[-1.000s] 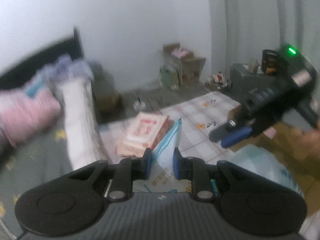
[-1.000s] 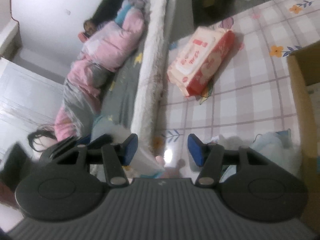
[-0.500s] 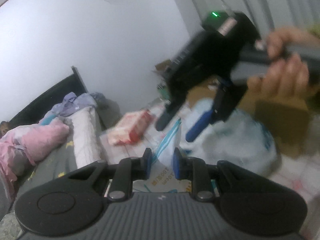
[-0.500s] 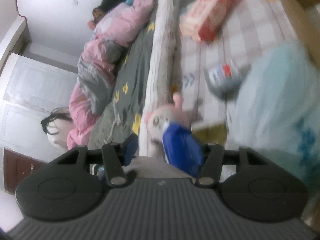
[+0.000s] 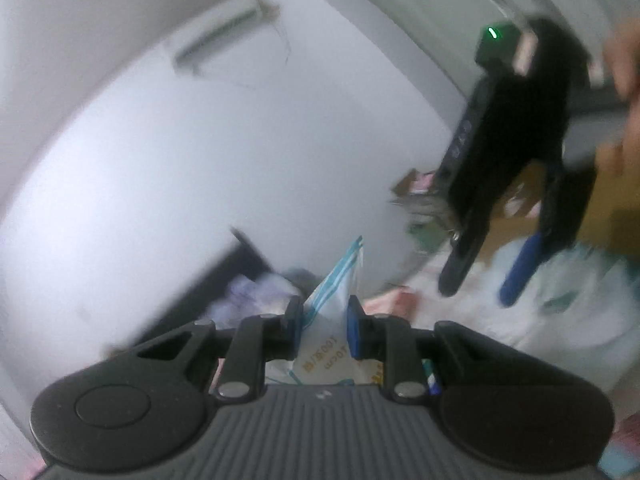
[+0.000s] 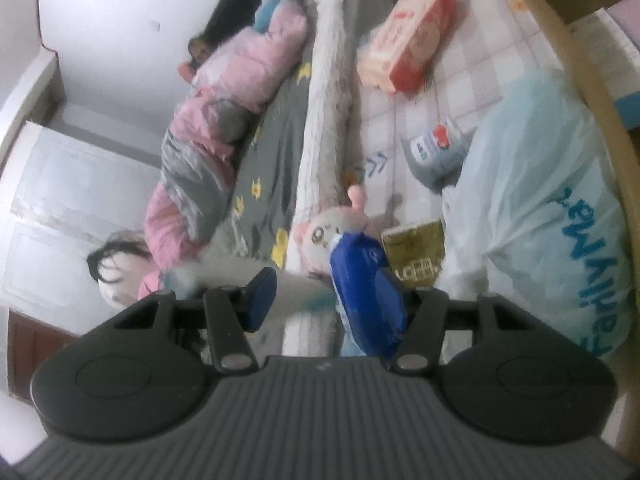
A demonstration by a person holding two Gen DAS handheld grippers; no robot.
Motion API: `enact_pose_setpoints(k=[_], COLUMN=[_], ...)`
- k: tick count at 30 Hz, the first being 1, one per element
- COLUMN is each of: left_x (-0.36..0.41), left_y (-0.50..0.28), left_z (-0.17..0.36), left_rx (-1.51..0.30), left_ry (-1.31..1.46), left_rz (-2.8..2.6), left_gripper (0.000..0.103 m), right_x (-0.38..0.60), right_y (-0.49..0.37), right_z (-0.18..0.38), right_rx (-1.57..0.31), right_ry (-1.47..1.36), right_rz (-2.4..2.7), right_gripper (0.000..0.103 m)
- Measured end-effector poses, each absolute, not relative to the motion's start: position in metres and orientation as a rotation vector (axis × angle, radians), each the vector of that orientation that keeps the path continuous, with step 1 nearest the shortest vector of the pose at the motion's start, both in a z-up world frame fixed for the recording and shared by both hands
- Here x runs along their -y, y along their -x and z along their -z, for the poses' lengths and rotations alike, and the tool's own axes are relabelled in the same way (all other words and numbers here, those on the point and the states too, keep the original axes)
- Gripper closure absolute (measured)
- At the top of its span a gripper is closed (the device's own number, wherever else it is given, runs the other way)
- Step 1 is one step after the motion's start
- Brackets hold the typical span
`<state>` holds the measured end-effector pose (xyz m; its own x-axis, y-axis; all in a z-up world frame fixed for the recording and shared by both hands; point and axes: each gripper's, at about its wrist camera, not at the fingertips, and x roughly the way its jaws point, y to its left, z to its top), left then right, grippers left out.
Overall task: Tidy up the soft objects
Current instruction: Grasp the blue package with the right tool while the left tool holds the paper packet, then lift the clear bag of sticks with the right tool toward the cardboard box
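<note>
My left gripper [image 5: 325,322] is shut on a white packet with blue stripes [image 5: 334,300], which stands up between its pads. In the left wrist view the right gripper [image 5: 478,290] hangs at the upper right, jaws apart and empty, above a pale plastic bag [image 5: 568,304]. In its own view the right gripper [image 6: 326,298] is open. A crinkled blue packet [image 6: 360,276] sits right by its right finger; whether they touch I cannot tell. Just beyond lies a pink and white plush toy [image 6: 336,228].
On the checked floor mat [image 6: 452,72] lie a red and white tissue pack [image 6: 408,40], a grey pouch [image 6: 436,148] and a gold packet [image 6: 416,248]. The big pale bag [image 6: 552,208] leans on a cardboard box [image 6: 576,80]. A bed with a pink quilt [image 6: 248,68] runs along the left.
The left view has swung upward toward the wall, the packet still gripped. The right gripper moved along the mat from the tissue pack to the plush toy and bag; the blue packet came beside its finger.
</note>
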<state>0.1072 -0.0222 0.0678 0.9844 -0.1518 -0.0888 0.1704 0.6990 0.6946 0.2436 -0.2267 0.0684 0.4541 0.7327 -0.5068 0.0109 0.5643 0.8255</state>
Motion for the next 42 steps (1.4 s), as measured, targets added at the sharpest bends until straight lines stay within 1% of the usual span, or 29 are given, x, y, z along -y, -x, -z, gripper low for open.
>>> enact_pose_setpoints(k=[6, 10, 13, 15, 16, 18, 22, 24, 26, 31, 36, 42], left_x=[0.039, 0.043, 0.040, 0.038, 0.036, 0.032, 0.022, 0.015, 0.006, -0.025, -0.047, -0.058], left_y=[-0.084, -0.069, -0.069, -0.063, -0.059, -0.053, -0.051, -0.053, -0.060, -0.079, -0.095, -0.100], left_z=[-0.003, 0.013, 0.010, 0.008, 0.005, -0.002, -0.010, -0.016, -0.017, -0.011, -0.018, -0.021], left_rx=[-0.029, -0.004, -0.035, -0.060, -0.078, -0.117, -0.221, -0.295, -0.404, -0.616, -0.657, -0.664], left_ry=[-0.904, -0.920, -0.881, -0.862, -0.847, -0.804, -0.693, -0.611, -0.503, -0.226, -0.056, -0.001], left_rz=[0.221, 0.208, 0.219, 0.245, 0.263, 0.295, 0.361, 0.396, 0.442, 0.516, 0.541, 0.460], left_gripper=[0.080, 0.078, 0.073, 0.063, 0.061, 0.059, 0.058, 0.059, 0.059, 0.059, 0.059, 0.061], right_x=[0.219, 0.208, 0.203, 0.200, 0.200, 0.201, 0.202, 0.202, 0.200, 0.195, 0.186, 0.177], right_y=[-0.246, -0.242, -0.240, -0.238, -0.236, -0.233, -0.222, -0.213, -0.206, -0.190, -0.184, -0.188], right_z=[-0.045, -0.037, -0.033, -0.032, -0.032, -0.033, -0.030, -0.027, -0.025, -0.014, -0.003, 0.003], right_rx=[-1.079, -1.123, -1.142, -1.147, -1.147, -1.147, -1.168, -1.186, -1.202, -1.238, -1.259, -1.235], right_ry=[-0.914, -0.882, -0.871, -0.866, -0.859, -0.843, -0.824, -0.809, -0.800, -0.763, -0.729, -0.687], right_rz=[-0.496, -0.505, -0.505, -0.509, -0.510, -0.512, -0.507, -0.506, -0.511, -0.516, -0.525, -0.527], right_gripper=[0.048, 0.048, 0.048, 0.048, 0.048, 0.048, 0.048, 0.048, 0.048, 0.048, 0.048, 0.048])
